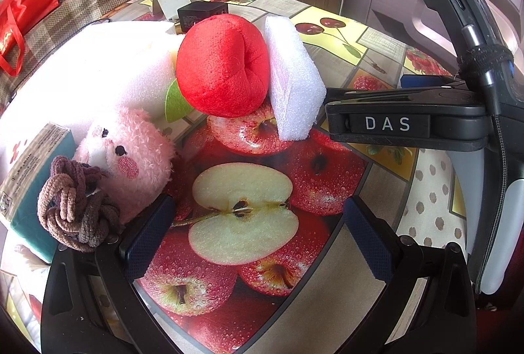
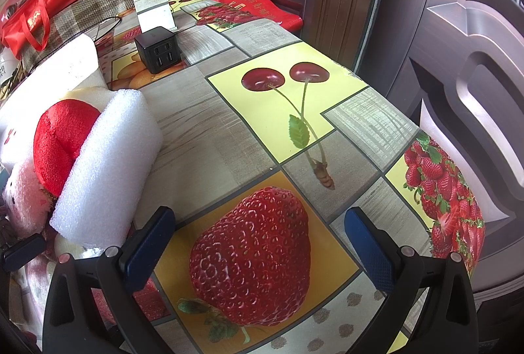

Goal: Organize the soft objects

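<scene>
- The left gripper [image 1: 258, 242] hovers over the table [image 1: 376, 43], fingers apart and empty.
- The right gripper [image 2: 262, 249] likewise has its fingers apart, holding nothing.
- A red plush apple [image 1: 224, 65] leans between a white foam block [image 1: 293, 79] and a pink plush toy [image 1: 131, 154]; knotted hair ties [image 1: 73, 210] lie beside the toy.

My right gripper [image 2: 262, 242] hangs with jaws wide over the printed strawberry, while the white foam block [image 2: 108, 170] leans on the red plush [image 2: 62, 141] at left.
</scene>
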Motion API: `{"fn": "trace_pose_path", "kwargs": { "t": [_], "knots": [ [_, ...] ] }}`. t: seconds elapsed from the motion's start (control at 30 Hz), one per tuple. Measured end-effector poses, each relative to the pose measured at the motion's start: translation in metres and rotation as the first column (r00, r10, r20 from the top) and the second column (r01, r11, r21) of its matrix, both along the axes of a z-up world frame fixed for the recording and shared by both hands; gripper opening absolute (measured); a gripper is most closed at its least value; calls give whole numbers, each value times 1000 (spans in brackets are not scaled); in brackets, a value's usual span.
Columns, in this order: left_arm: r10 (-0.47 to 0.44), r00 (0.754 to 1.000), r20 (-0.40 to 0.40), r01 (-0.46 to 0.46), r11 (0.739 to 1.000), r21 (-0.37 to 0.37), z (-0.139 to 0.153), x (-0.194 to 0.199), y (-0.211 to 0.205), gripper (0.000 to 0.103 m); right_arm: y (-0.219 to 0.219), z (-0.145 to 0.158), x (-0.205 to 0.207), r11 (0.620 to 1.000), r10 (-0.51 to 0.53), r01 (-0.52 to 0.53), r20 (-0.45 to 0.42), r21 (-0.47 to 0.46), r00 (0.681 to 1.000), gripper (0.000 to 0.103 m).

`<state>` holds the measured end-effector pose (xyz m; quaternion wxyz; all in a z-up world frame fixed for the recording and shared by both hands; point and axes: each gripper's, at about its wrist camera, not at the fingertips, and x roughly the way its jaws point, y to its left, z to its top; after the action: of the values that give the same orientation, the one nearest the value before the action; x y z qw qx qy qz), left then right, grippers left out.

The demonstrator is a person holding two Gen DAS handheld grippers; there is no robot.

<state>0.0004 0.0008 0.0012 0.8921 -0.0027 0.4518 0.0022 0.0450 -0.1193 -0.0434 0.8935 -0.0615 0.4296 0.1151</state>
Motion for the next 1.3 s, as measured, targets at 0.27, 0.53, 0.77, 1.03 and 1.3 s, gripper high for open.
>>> {"fn": "trace_pose_path", "kwargs": {
  "t": [0.27, 0.53, 0.77, 1.03, 1.3],
  "knots": [
    [-36, 988, 152, 51, 994, -93, 38, -49, -11, 102, 0, 0, 0, 1000, 0, 0, 0, 0, 1000, 103],
    [58, 909, 413, 7, 988, -156, 123, -126, 26, 103, 0, 0, 0, 1000, 0, 0, 0, 0, 1000, 103],
    [306, 880, 364, -309, 950, -50, 111, -204, 110, 103, 1, 0, 0, 1000, 0, 0, 0, 0, 1000, 103],
    [304, 943, 133, -294, 952, -87, 31, -238, 100, 103, 0, 0, 0, 1000, 5, -5, -1, 4, 1000, 103],
    [333, 939, 86, -309, 926, -217, 35, -225, 121, 100, -24, 26, -23, 943, 196, -225, 140, 244, 971, 103]
  ]
}}
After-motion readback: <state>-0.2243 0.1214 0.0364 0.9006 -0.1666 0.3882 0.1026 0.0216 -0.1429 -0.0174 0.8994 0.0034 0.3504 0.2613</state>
